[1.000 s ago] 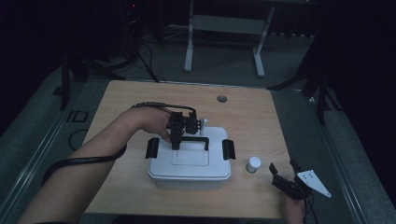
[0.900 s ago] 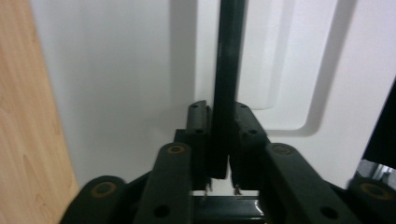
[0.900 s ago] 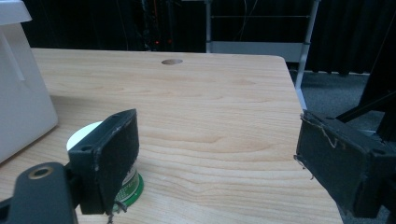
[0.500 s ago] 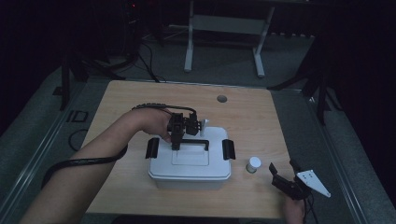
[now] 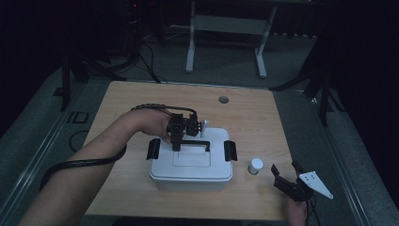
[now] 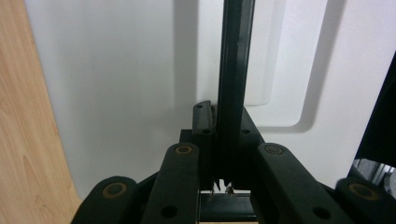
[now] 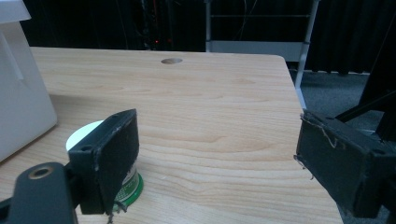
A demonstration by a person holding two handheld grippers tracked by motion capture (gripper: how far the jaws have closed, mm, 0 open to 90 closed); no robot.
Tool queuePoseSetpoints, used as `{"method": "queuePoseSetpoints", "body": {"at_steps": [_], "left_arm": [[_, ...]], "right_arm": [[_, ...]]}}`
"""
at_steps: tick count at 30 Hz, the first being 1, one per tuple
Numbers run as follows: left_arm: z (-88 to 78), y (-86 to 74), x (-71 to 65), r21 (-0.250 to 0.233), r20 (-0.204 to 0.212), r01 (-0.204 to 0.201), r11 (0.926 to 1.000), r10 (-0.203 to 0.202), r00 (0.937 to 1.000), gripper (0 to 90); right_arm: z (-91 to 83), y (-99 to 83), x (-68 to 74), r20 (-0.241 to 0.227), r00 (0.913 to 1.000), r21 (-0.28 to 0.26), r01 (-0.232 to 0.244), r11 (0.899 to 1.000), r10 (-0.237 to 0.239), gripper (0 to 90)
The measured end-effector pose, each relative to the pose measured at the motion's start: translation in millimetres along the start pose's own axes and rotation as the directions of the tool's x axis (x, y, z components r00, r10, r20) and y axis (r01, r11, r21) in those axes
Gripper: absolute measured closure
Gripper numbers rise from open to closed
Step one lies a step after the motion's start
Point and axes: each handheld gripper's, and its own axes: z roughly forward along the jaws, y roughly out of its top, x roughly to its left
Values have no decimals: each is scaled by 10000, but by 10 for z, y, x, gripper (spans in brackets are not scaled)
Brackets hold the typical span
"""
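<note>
One white plastic box [image 5: 190, 165], smooth and round-cornered, sits mid-table [image 5: 263, 117] with two black side latches [image 5: 230, 150] and one thin black bar handle [image 5: 194, 143] across its recessed lid. My left claw [image 5: 177, 141] is clamped tight on that handle [image 6: 233, 93], jaws having just closed. One small white-capped jar [image 5: 256, 165] with a green base [image 7: 128, 186] stands just right of the box. My right claw [image 5: 288, 175] hovers near it, jaws wide, holding nothing. Pale wood grain below, with one round hole [image 5: 223, 100].
</note>
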Motion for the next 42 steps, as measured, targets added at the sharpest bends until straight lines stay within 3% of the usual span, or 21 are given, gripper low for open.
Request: {"method": "queuePoseSetpoints", "body": {"at_steps": [15, 23, 31, 42], "left_arm": [[-249, -69, -36, -254, -202, 15, 9997, -20, 9998, 834], [-383, -177, -37, -411, -350, 268, 9988, -282, 9990, 833], [-457, -337, -39, -521, -387, 510, 9973, -531, 9978, 833], [-498, -746, -50, -504, -410, 1308, 9901, -1329, 9903, 833]], "right_arm": [[1, 0, 0, 9, 10000, -2, -15, 10000, 15, 128], [0, 0, 0, -9, 10000, 2, 14, 10000, -14, 128], [1, 0, 1, -7, 10000, 12, -3, 10000, 3, 128], [3, 1, 4, -4, 10000, 24, 34, 10000, -34, 128]]}}
